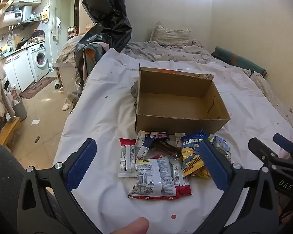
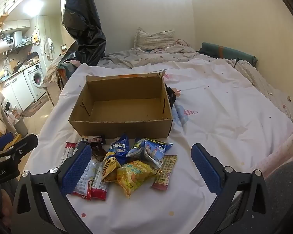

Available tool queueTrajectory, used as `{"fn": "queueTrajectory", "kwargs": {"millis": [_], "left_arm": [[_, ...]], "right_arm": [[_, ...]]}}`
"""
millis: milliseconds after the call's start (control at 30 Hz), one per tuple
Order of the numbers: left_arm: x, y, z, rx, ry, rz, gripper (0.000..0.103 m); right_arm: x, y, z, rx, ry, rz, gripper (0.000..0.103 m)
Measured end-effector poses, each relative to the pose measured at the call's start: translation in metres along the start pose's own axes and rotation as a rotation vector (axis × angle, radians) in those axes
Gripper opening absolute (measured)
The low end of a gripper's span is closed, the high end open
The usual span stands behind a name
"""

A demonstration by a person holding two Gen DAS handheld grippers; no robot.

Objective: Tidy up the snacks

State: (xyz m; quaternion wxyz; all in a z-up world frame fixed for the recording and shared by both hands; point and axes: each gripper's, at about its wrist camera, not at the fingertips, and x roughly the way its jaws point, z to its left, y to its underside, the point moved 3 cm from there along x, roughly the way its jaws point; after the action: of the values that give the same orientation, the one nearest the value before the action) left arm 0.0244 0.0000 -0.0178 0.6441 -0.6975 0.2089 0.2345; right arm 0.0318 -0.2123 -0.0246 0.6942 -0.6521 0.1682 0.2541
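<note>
An empty cardboard box (image 1: 182,120) (image 2: 123,125) stands open on the white bedsheet. Just in front of it lies a pile of snack packets: white-and-red wrappers (image 1: 154,177) (image 2: 91,181), a blue bag with a yellow cartoon (image 1: 192,154) (image 2: 118,148), a yellow bag (image 2: 133,175), a light blue bag (image 2: 151,150) and a dark wrapper (image 1: 166,148). My left gripper (image 1: 146,163) hovers open above the pile's left half, nothing between its blue pads. My right gripper (image 2: 140,169) is open too, over the pile's right half, touching nothing.
The bed reaches back to a pillow (image 1: 170,35) and rumpled blankets by the wall. A black plastic bag (image 1: 107,19) hangs at the bed's left side. Beyond the left edge are a tiled floor, a washing machine (image 1: 39,60) and a bin (image 1: 19,109).
</note>
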Motion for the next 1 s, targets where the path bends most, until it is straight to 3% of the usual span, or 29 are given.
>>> {"fn": "queueTrajectory", "kwargs": {"millis": [1000], "left_arm": [[0.002, 0.0035, 0.0001, -0.001, -0.009, 0.009, 0.103]], "right_arm": [[0.0001, -0.0003, -0.0021, 0.003, 0.002, -0.002, 0.103]]}}
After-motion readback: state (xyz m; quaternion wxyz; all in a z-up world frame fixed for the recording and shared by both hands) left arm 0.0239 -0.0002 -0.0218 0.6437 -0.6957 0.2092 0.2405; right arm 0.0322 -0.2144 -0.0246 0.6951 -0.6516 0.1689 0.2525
